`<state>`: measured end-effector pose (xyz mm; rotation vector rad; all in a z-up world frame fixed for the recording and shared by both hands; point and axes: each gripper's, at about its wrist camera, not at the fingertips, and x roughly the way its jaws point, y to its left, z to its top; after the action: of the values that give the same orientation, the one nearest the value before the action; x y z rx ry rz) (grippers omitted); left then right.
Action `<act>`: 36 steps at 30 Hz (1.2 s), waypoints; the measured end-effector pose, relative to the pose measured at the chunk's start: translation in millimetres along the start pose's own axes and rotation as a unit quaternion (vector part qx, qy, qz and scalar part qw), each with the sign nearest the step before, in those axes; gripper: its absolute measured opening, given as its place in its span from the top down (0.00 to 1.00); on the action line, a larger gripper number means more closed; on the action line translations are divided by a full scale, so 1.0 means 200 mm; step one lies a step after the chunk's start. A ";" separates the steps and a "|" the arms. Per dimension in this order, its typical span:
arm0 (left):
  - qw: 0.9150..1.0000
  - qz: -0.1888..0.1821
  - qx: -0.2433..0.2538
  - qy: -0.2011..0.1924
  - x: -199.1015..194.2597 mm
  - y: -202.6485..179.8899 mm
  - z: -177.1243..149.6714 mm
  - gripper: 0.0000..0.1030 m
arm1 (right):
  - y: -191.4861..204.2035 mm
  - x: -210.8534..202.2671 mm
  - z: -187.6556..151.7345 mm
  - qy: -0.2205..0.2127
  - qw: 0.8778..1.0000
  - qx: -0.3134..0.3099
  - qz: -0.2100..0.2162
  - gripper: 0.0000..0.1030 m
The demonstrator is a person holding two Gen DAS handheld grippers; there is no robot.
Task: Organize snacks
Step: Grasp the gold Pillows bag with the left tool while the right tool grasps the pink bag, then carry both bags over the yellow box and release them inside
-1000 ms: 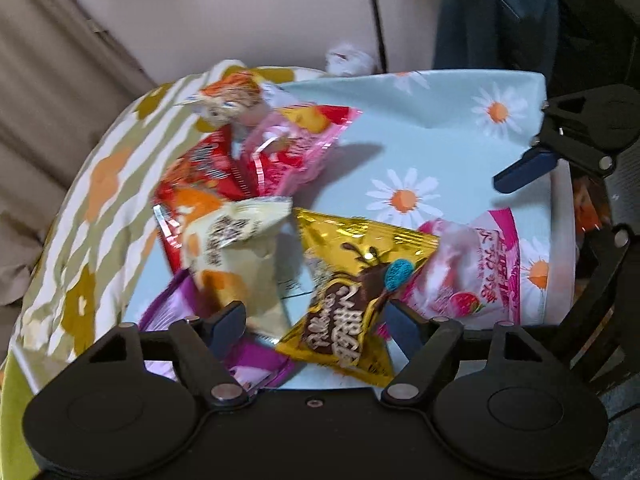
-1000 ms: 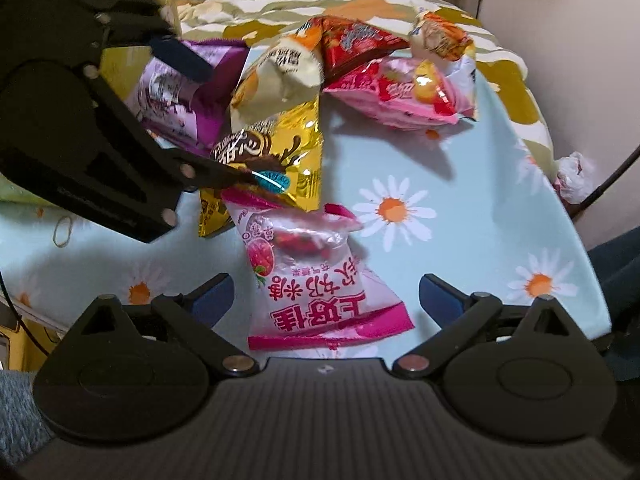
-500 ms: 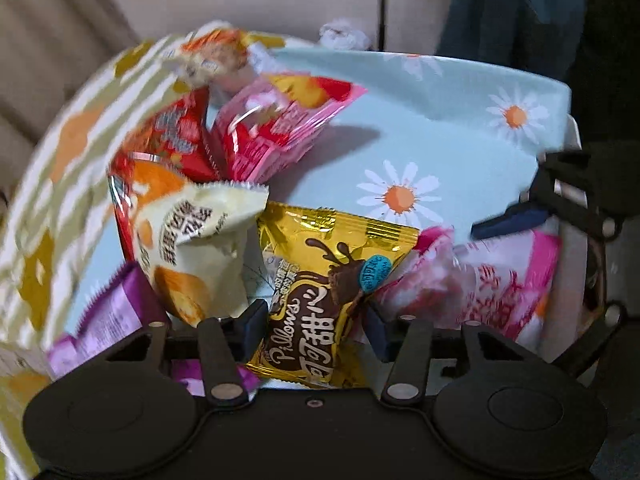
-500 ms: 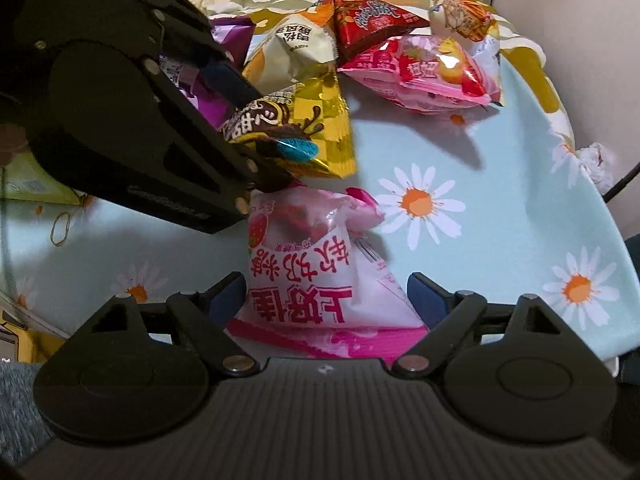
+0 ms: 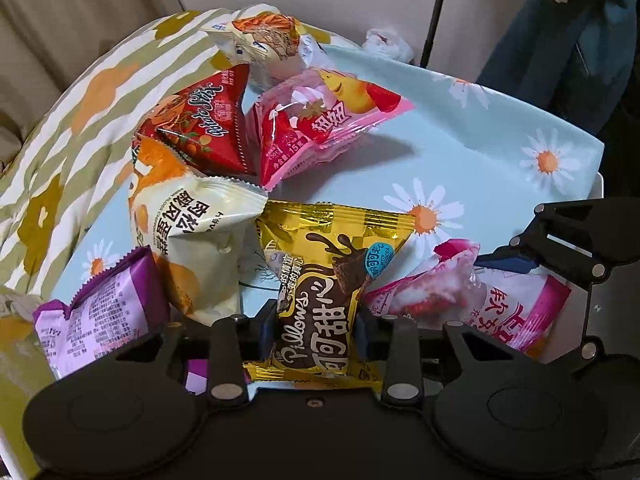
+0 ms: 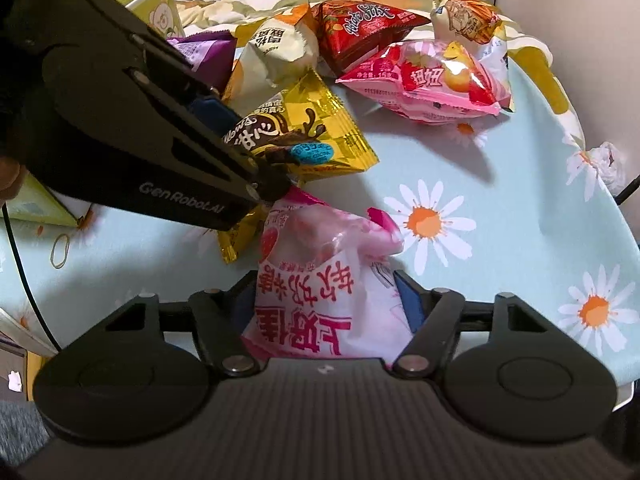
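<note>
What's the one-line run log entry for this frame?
left gripper: closing on gold Pillows pack | right gripper: closing around pink candy bag | table: other snacks piled at back

Seven snack packets on the table: one gold (image 5: 320,280), one cream (image 5: 196,240), one purple (image 5: 104,312), one red (image 5: 204,124), two pink (image 5: 320,124) (image 6: 320,280), one white-and-orange (image 5: 260,44). Two grippers (image 5: 316,328) (image 6: 324,304). One rubber band (image 6: 60,248).

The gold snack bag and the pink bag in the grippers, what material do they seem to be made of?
Gold snack bag: probably metallised plastic film, glossy; it mirrors light and has crimped edges. Pink bag: thin, soft plastic film, partly translucent, with shiny highlights and wrinkles.
</note>
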<state>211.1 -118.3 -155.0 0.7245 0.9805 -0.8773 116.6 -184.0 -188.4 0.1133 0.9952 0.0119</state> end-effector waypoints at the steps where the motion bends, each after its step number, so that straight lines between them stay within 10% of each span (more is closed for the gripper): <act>1: 1.000 0.000 -0.002 -0.001 0.00 0.00 0.00 0.61 | -0.01 0.00 0.00 0.000 1.000 -0.001 0.001 0.21; 23: 0.994 0.024 -0.083 -0.059 -0.23 -0.08 -0.01 0.65 | -0.25 -0.18 0.01 -0.005 1.000 0.017 -0.014 0.37; 36: 0.957 0.106 -0.234 -0.131 -0.69 0.04 -0.18 0.65 | -0.19 -0.41 0.31 -0.072 0.995 -0.057 0.035 0.37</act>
<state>165.7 -44.5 -41.5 0.2902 0.8125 -0.5057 123.5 -231.7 -90.5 0.0425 0.8433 0.1226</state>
